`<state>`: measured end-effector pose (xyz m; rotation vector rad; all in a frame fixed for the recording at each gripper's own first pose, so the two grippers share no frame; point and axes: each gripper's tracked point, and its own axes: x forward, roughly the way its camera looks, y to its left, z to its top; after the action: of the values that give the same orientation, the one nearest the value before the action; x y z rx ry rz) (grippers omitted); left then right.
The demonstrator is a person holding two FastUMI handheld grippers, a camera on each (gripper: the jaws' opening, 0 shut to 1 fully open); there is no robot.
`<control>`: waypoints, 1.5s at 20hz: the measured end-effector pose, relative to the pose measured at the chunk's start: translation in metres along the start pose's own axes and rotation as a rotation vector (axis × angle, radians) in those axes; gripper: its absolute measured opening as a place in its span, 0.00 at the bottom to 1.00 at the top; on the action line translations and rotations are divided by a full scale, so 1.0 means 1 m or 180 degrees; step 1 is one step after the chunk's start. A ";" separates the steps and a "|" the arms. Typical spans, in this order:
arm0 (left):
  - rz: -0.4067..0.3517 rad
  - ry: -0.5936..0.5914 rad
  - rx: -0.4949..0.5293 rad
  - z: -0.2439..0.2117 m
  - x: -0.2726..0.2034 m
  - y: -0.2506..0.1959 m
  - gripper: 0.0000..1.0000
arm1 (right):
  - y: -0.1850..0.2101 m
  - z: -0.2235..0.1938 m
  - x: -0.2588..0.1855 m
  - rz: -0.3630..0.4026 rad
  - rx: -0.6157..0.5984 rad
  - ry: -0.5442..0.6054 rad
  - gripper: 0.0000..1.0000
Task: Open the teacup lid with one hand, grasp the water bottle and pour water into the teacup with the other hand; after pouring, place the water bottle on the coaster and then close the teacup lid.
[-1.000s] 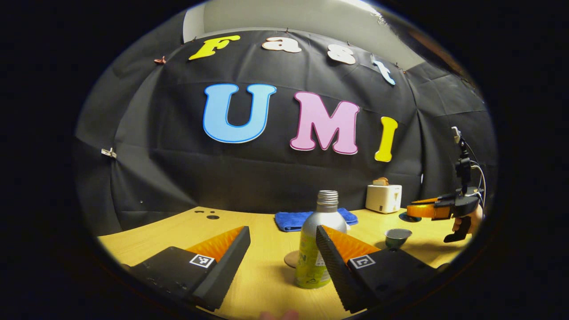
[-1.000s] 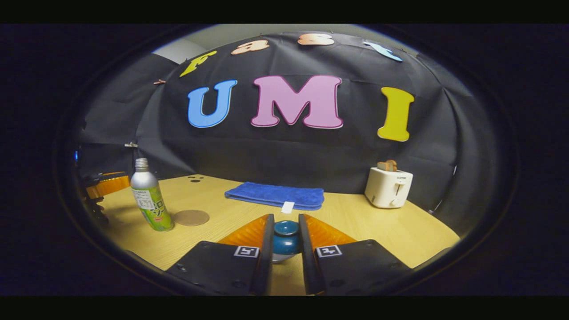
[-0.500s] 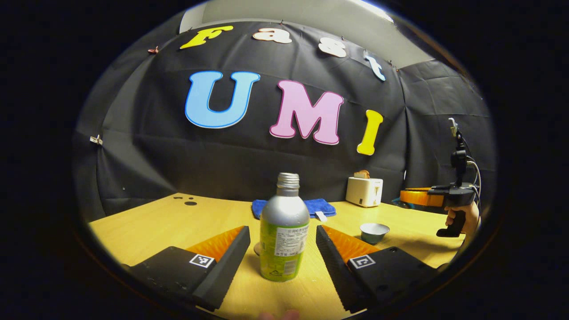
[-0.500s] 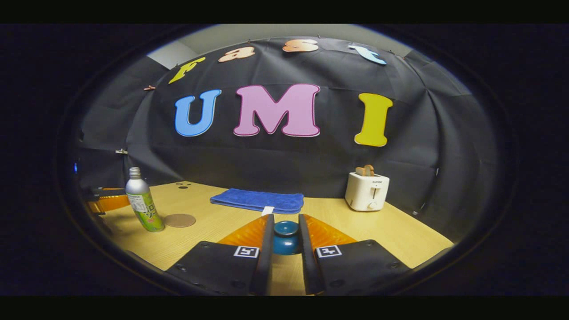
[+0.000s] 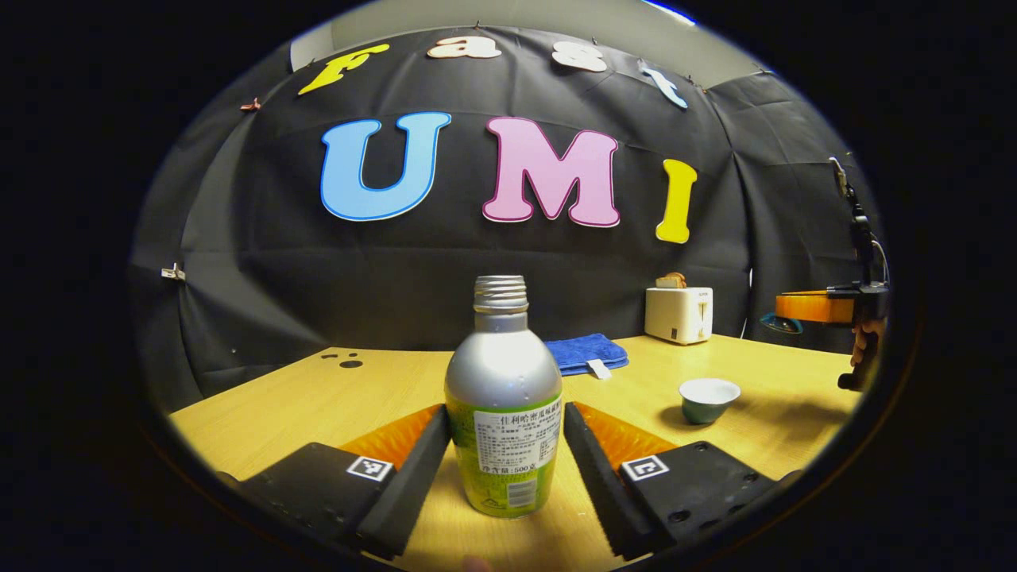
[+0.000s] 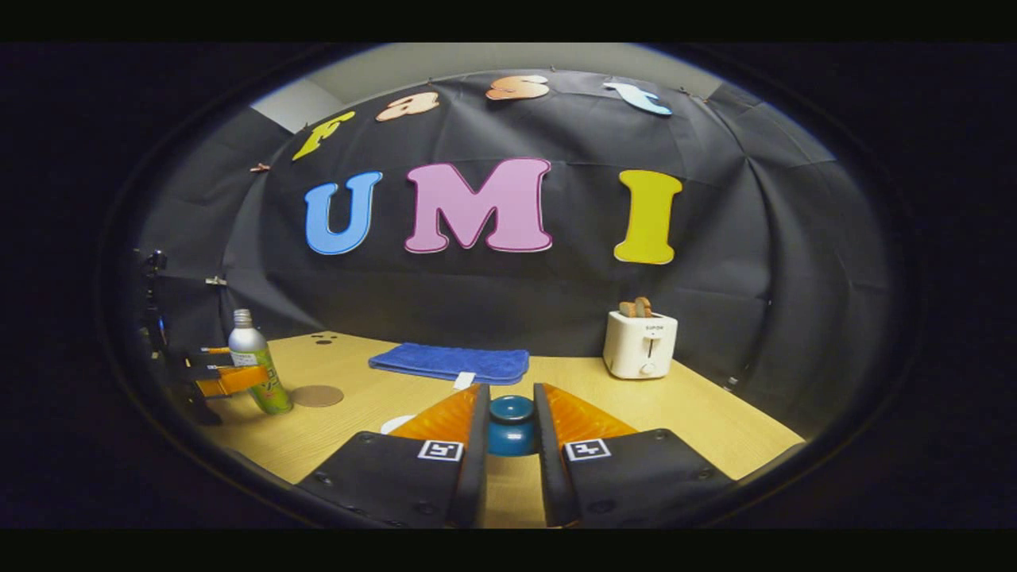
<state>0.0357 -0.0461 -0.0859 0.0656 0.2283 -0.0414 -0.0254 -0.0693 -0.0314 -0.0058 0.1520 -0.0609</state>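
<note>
- The water bottle [image 5: 504, 413] is standing upright on the table [image 5: 318, 397], uncapped; its smooth metal body is probably slippery and rigid.
- The left gripper [image 5: 505, 445] is flanking the labelled midsection, the sensible grasp zone; whether both fingers are pressing cannot be told.
- The right gripper [image 6: 511, 425] is clamping the teacup lid [image 6: 511, 421]; the teacup [image 5: 708, 399] is sitting open nearby.

The water bottle [image 5: 504, 413] hides the coaster behind it. The fingers [image 6: 474, 445] cover most of the teacup lid [image 6: 511, 425], and the teacup [image 6: 397, 424] peeks out beside them.
</note>
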 end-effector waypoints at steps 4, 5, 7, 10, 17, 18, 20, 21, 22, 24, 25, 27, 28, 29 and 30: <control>0.0056 0.0009 0.0161 0.004 0.005 0.000 0.82 | 0.000 -0.001 0.000 0.0011 0.0015 0.0018 0.27; 0.0096 0.0021 0.0341 0.004 0.007 0.003 0.82 | 0.000 -0.001 0.000 0.0018 0.0013 0.0023 0.27; 0.0198 0.0002 0.0795 0.014 0.012 0.007 0.82 | -0.001 -0.002 -0.001 0.0021 0.0009 0.0029 0.27; 0.0152 -0.0050 0.1465 0.035 0.025 -0.006 0.81 | -0.006 0.002 -0.004 0.0017 0.0021 0.0009 0.32; -0.0303 0.0072 0.3196 0.027 0.055 -0.050 0.81 | -0.019 0.010 -0.010 -0.0038 0.0049 -0.0044 0.31; -0.0360 0.0086 0.3384 0.023 0.057 -0.056 0.81 | -0.019 0.011 -0.010 -0.0038 0.0055 -0.0046 0.31; -0.0422 0.0083 0.3703 0.020 0.063 -0.067 0.81 | -0.019 0.011 -0.012 -0.0034 0.0061 -0.0044 0.32; -0.0421 0.0075 0.3851 0.020 0.065 -0.069 0.81 | -0.019 0.012 -0.011 -0.0031 0.0058 -0.0048 0.32; -0.0399 0.0059 0.4011 0.022 0.070 -0.072 0.81 | -0.019 0.012 -0.011 -0.0028 0.0057 -0.0051 0.32; -0.0342 0.0025 0.4346 0.023 0.077 -0.073 0.81 | -0.019 0.013 -0.012 -0.0021 0.0064 -0.0055 0.31; -0.0350 0.0006 0.4489 0.023 0.075 -0.074 0.81 | -0.019 0.013 -0.013 -0.0021 0.0073 -0.0055 0.27; -0.0450 0.0027 0.4714 0.021 0.082 -0.083 0.81 | -0.019 0.012 -0.012 -0.0008 0.0101 -0.0054 0.32; -0.0494 0.0035 0.4823 0.018 0.086 -0.087 0.81 | -0.018 0.013 -0.012 0.0001 0.0107 -0.0052 0.27; -0.0510 0.0001 0.4939 0.022 0.090 -0.090 0.81 | -0.018 0.013 -0.012 0.0004 0.0104 -0.0056 0.31; -0.0514 -0.0056 0.5052 0.024 0.093 -0.095 0.81 | -0.018 0.013 -0.013 0.0005 0.0100 -0.0058 0.27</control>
<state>0.1268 -0.1460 -0.0894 1.6260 0.1337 -0.3780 -0.0369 -0.0861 -0.0164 0.0250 0.1327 -0.0616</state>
